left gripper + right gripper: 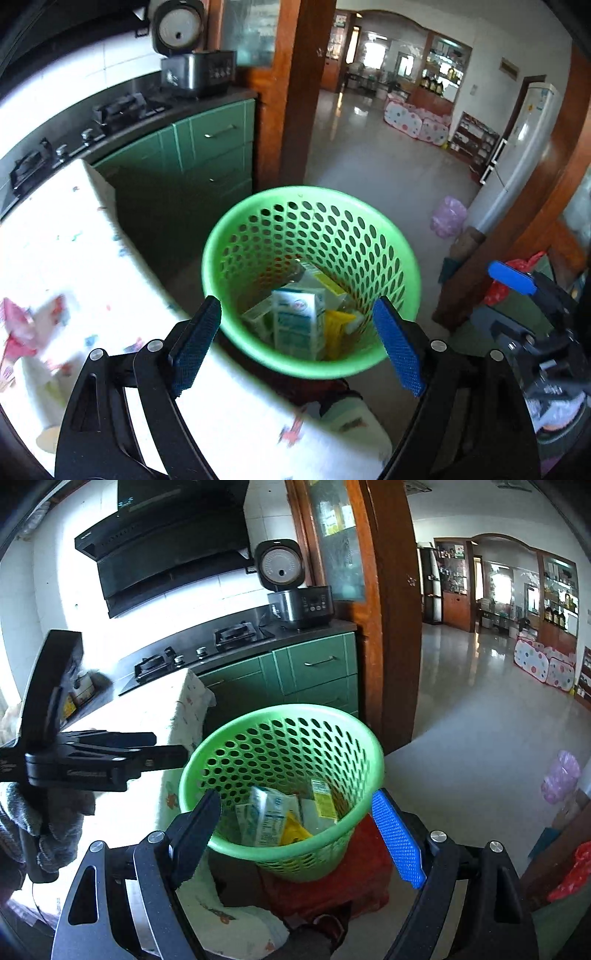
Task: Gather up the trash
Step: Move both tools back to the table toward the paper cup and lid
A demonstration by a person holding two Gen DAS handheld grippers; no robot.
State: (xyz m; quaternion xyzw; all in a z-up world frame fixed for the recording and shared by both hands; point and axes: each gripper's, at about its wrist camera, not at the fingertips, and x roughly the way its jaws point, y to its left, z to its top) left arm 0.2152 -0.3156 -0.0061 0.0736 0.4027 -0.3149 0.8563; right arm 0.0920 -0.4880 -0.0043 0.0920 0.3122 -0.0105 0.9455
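Observation:
A green perforated waste basket [258,236] stands beside the table and holds several cartons and wrappers, among them a white-and-teal carton [297,325] and a yellow wrapper [338,328]. My left gripper [297,345] is open and empty just above the basket's near rim. In the right wrist view the same basket [258,738] sits on a red stool [354,878], with the cartons [266,816] inside. My right gripper [297,834] is open and empty above the near rim. The left gripper [147,755] reaches in from the left at the basket's rim.
A table with a white patterned cloth [74,280] lies to the left. Green kitchen cabinets [207,147] with a hob and rice cooker [195,70] stand behind. A wooden door frame [391,627] opens to a tiled room. A pink bag [448,216] lies on the floor by the fridge [517,147].

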